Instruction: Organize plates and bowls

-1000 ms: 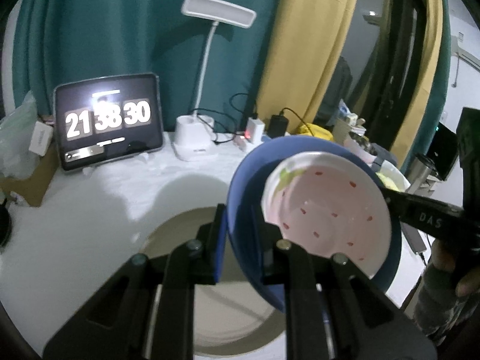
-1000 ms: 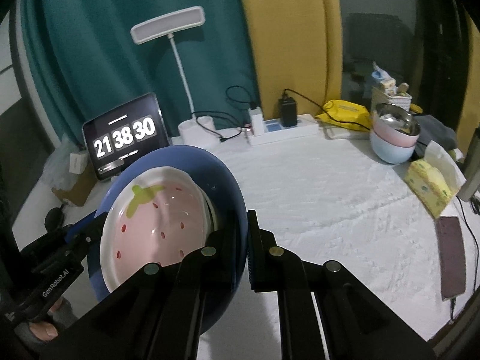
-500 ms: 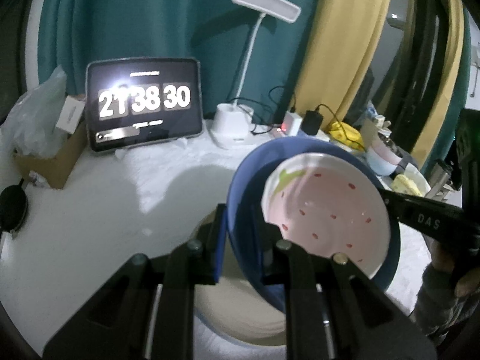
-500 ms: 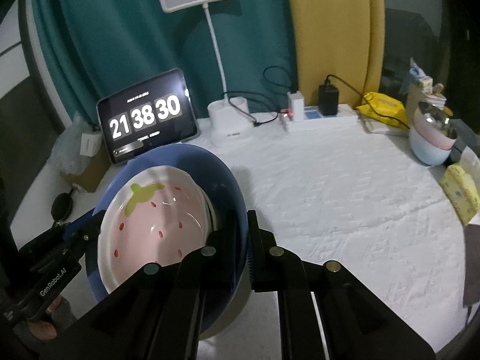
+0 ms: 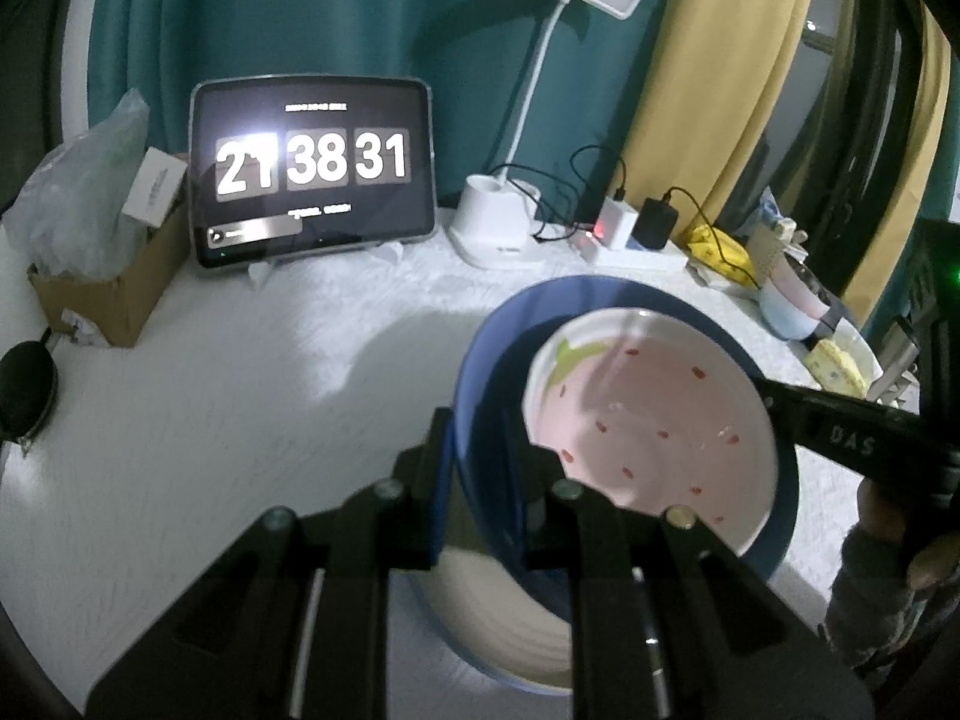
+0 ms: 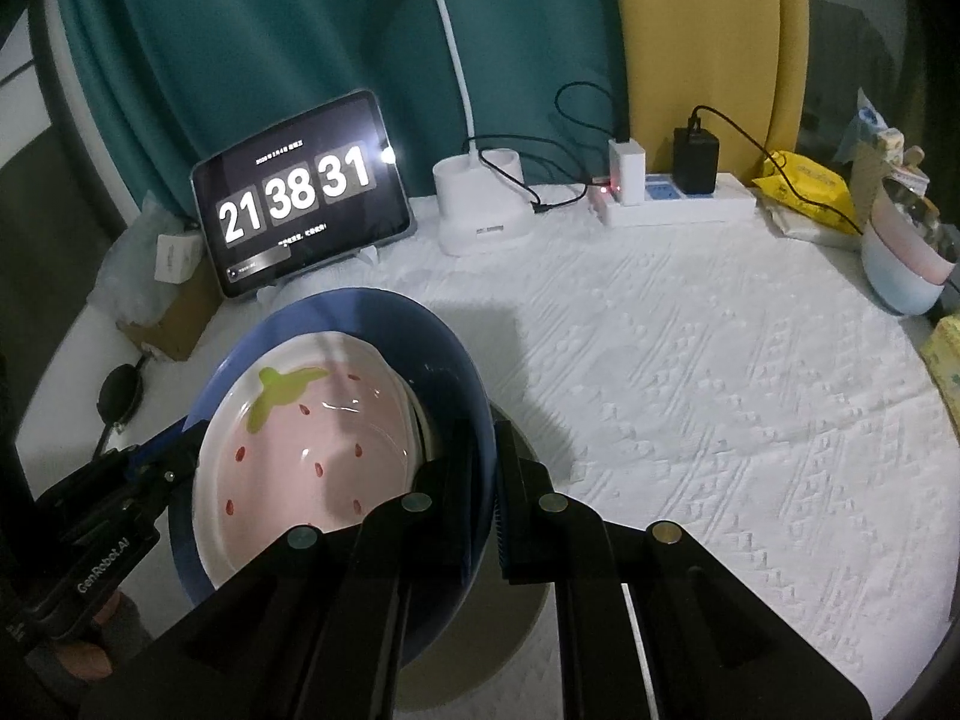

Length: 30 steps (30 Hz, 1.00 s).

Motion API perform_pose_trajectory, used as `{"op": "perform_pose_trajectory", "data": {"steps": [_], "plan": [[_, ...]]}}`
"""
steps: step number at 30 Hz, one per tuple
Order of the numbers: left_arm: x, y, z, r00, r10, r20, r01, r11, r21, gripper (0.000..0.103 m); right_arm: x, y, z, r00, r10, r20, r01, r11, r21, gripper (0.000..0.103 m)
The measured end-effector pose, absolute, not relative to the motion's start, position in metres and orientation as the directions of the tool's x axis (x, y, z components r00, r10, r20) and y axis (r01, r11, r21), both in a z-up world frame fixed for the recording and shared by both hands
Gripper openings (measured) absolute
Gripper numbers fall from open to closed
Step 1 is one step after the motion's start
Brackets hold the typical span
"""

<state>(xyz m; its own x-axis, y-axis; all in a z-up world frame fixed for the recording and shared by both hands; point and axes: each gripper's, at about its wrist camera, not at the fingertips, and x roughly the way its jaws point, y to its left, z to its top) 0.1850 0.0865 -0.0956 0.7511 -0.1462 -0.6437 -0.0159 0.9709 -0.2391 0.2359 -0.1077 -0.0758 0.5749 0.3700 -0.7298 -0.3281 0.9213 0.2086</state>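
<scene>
With both tongs, left (image 5: 480, 480) and right (image 6: 480, 480), clamped on the blue bowl's (image 6: 444, 348) rim above the plate (image 5: 480, 618) near the table's (image 6: 720, 390) left edge, I'd lower level, releasing together.

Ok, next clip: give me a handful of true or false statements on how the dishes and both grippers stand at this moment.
1. The strawberry dish sits inside the blue bowl. True.
2. Only the left gripper holds the blue bowl. False: the right gripper also clamps its rim, on the opposite side.
3. The blue bowl rests flat on the tablecloth. False: it is tilted and held above a cream plate.
4. A stack of bowls stands at the table's far right edge. True.
5. The tablet clock reads 21 38 31. True.
6. The desk lamp lies tipped over. False: it stands upright on its white base.
</scene>
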Motion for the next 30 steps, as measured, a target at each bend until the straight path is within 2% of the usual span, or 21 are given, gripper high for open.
{"op": "perform_pose_trajectory", "data": {"steps": [13, 20, 24, 30], "plan": [[0.189, 0.087, -0.1, 0.74, -0.131, -0.66, -0.025, 0.975, -0.222, 0.016, 0.241, -0.106, -0.082, 0.568, 0.368, -0.736, -0.33, 0.921, 0.205, 0.01], [0.188, 0.082, -0.098, 0.741, -0.085, -0.666, -0.049, 0.982, -0.18, 0.019, 0.241, -0.107, -0.082, 0.573, 0.357, -0.738, -0.326, 0.925, 0.195, 0.011], [0.185, 0.078, -0.097, 0.741, -0.062, -0.668, -0.058, 0.986, -0.155, 0.019, 0.239, -0.108, -0.082, 0.578, 0.339, -0.742, -0.314, 0.932, 0.181, 0.018], [0.176, 0.076, -0.094, 0.742, -0.03, -0.669, -0.074, 0.989, -0.127, 0.029, 0.234, -0.111, -0.082, 0.583, 0.314, -0.749, -0.296, 0.941, 0.164, 0.027]]}}
